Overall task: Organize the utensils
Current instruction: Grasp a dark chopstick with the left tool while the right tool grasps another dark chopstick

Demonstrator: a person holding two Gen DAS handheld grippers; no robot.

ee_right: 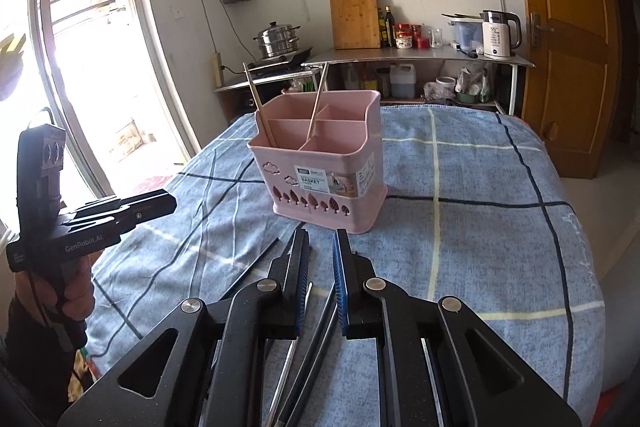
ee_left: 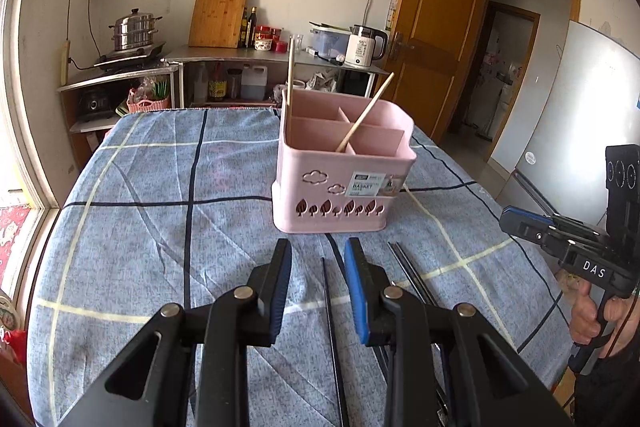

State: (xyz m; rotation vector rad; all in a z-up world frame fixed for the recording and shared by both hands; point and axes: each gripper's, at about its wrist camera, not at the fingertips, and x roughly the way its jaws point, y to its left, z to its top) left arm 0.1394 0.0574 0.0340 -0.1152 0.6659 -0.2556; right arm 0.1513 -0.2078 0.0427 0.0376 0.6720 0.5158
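On the blue checked cloth of the table (ee_left: pixel 140 187), a pink utensil basket (ee_left: pixel 344 183) stands upright with two wooden chopsticks (ee_left: pixel 366 113) leaning in its compartments. Just before it, dark chopsticks (ee_right: pixel 316 331) lie loose on the cloth. The left gripper (ee_left: pixel 318 267) hovers over one dark stick, jaws parted and holding nothing. The right gripper (ee_right: pixel 320 255) hangs over the others, jaws narrowly apart, also gripping nothing.
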